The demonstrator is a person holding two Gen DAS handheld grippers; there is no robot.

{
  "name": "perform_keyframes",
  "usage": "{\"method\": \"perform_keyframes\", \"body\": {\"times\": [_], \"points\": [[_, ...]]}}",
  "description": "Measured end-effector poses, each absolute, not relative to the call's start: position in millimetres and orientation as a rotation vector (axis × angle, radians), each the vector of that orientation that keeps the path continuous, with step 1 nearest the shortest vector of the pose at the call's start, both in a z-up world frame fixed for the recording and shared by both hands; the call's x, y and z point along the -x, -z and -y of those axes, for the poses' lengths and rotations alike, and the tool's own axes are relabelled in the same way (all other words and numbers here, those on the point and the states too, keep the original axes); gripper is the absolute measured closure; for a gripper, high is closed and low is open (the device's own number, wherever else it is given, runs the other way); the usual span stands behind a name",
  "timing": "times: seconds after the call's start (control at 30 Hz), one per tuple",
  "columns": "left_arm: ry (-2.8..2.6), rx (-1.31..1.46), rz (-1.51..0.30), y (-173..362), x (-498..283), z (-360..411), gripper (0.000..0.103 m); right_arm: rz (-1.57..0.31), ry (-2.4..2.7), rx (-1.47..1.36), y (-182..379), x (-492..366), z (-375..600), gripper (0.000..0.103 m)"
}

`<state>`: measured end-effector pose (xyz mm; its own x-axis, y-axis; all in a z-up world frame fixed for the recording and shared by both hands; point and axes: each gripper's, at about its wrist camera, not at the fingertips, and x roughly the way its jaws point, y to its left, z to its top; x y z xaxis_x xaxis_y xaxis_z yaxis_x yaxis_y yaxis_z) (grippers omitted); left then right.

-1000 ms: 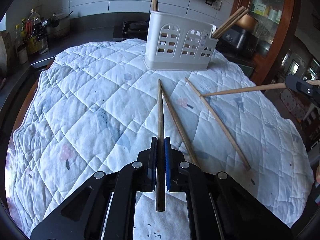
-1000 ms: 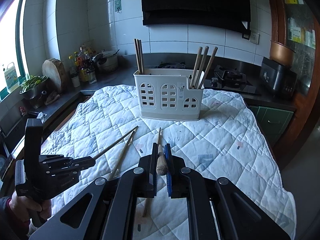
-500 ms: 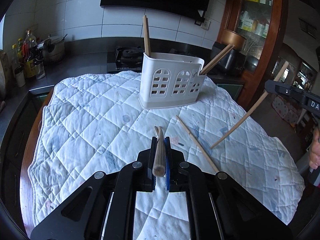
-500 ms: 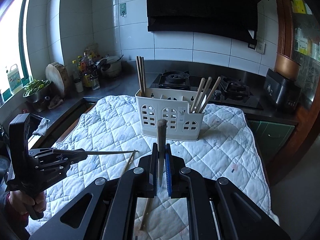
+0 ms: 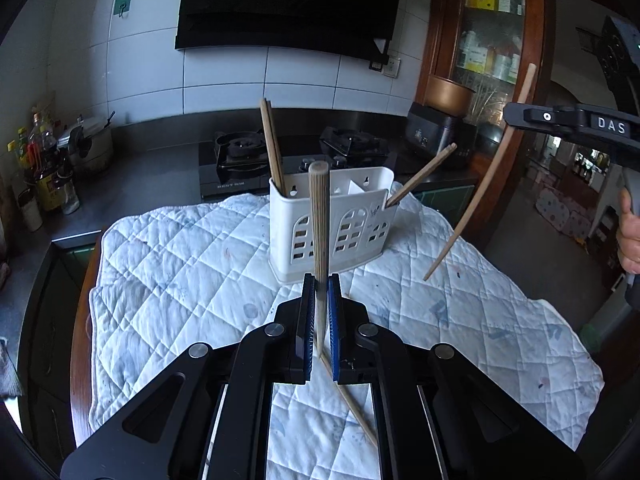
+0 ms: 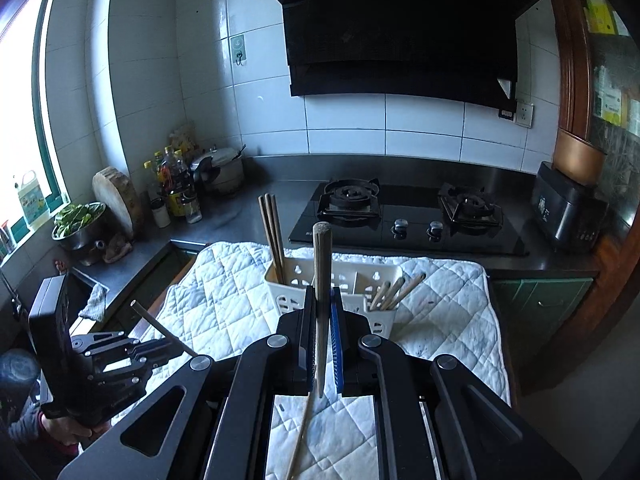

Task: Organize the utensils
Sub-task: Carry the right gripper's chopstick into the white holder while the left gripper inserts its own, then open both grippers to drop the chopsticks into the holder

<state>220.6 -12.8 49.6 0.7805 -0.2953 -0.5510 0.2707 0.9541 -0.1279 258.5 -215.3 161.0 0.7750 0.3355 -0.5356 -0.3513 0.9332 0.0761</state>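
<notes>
Both tongs clamped: left tongs (image 5: pixel 319 286) and right tongs (image 6: pixel 320 294) each pinch one chopstick (image 5: pixel 320 220) upright, thick end up, for dropping into caddy (image 5: pixel 352 216) at 12 o'clock on desk.

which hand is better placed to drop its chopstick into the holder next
Probably the right: right gripper holds its chopstick upright directly over the holder. The left gripper sits further back.
</notes>
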Motion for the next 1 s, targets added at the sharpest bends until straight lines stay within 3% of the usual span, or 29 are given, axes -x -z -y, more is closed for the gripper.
{"method": "perform_keyframes", "body": {"times": [0.53,1.0], "points": [[0.271,0.014,-0.355,-171,-290,30,0.098,-0.492,-0.23,-0.027,-193,-346,225,0.096],[0.224,0.056,-0.426,-124,-358,40,0.098,-0.558,-0.2,0.014,-145,-384,234,0.096]]}}
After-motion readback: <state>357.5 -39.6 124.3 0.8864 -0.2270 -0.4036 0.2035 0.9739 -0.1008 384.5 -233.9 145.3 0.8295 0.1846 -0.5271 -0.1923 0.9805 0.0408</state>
